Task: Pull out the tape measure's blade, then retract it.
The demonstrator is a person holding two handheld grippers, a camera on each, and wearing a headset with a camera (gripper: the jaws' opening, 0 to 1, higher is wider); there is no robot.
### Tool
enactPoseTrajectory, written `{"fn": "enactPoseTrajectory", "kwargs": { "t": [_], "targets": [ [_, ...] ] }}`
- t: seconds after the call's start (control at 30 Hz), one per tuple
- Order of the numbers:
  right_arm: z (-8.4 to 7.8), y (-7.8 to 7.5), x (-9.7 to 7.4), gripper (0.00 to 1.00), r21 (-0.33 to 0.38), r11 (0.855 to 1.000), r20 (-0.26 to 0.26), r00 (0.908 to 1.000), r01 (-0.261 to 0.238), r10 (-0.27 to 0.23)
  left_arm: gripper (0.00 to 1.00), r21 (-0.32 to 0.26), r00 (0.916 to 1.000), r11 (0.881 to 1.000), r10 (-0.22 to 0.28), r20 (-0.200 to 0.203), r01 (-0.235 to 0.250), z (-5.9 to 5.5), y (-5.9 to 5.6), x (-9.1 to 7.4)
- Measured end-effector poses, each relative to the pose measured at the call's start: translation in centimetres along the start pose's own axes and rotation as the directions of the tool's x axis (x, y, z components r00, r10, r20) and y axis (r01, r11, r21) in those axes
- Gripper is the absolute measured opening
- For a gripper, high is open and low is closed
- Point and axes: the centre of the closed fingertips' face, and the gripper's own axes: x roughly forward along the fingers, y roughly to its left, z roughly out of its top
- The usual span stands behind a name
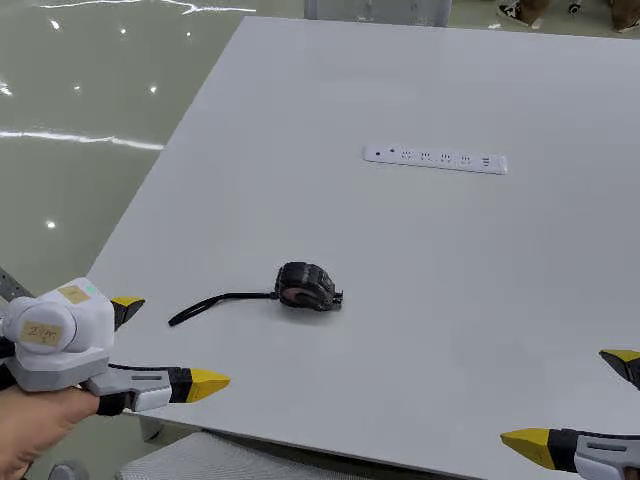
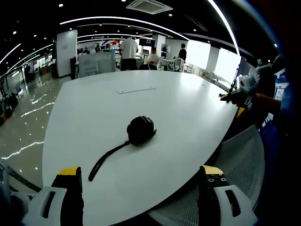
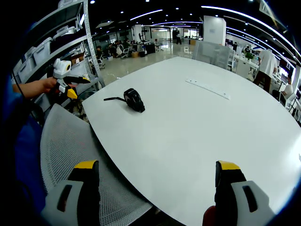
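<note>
A black tape measure (image 1: 308,286) lies on the white table (image 1: 400,80), its blade in and its black wrist strap (image 1: 215,303) trailing to the left. My left gripper (image 1: 170,345) is open at the near left table edge, short of the strap. My right gripper (image 1: 572,400) is open at the near right edge, well away from the tape measure. In the left gripper view the tape measure (image 2: 140,129) sits ahead between the spread jaws of the left gripper (image 2: 141,179). The right gripper view has the tape measure (image 3: 134,100) far off to the left of the right gripper (image 3: 157,167).
A white power strip (image 1: 435,158) lies further back on the table. A grey mesh chair (image 3: 80,141) stands under the near table edge. People stand by desks at the far end of the room (image 2: 128,52). Shiny floor lies to the left of the table.
</note>
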Motion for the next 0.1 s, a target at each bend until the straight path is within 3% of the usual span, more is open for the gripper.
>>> {"fn": "enactPoseTrajectory", "kwargs": {
  "t": [0.1],
  "targets": [
    [0.09,0.01,0.05,1.0,-0.001,1.0,-0.001,1.0,-0.001,0.001,1.0,-0.001,1.0,1.0,0.0,0.003,0.0,0.08,0.0,0.02]
  ]
}}
